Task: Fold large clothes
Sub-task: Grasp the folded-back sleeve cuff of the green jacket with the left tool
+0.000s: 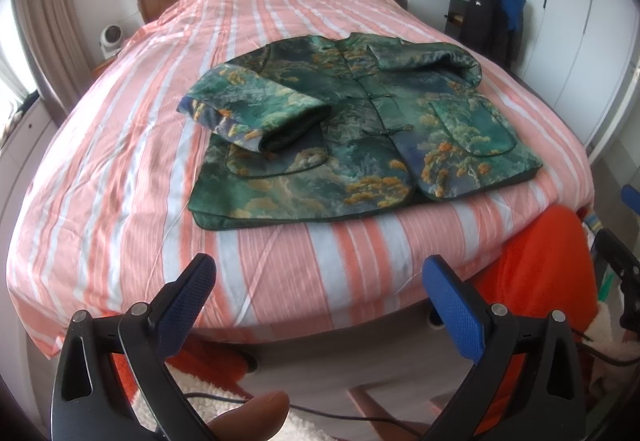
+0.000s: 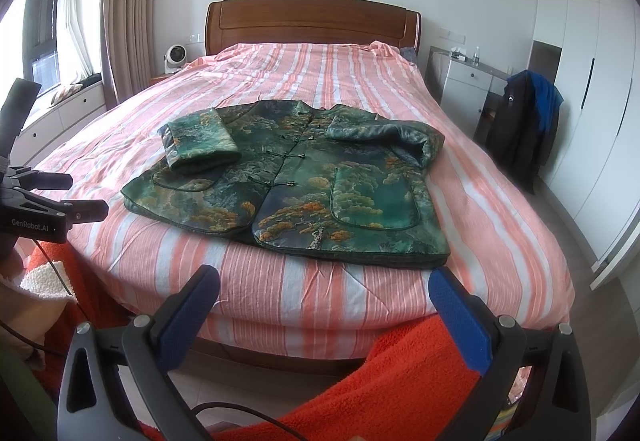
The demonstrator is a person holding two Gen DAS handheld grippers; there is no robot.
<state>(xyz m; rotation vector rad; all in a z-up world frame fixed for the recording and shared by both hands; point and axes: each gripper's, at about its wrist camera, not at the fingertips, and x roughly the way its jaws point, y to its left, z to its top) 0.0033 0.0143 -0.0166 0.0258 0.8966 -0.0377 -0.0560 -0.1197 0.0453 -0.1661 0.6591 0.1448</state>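
We see a green patterned jacket [image 2: 288, 177] lying flat on the bed [image 2: 500, 225], near its foot edge, front side up and buttoned. Both sleeves are folded in over the chest. Our left gripper [image 1: 320, 281] is wide open and holds nothing; it hangs before the foot edge. Our right gripper [image 2: 324, 293] is also spread open and empty, apart from the jacket.
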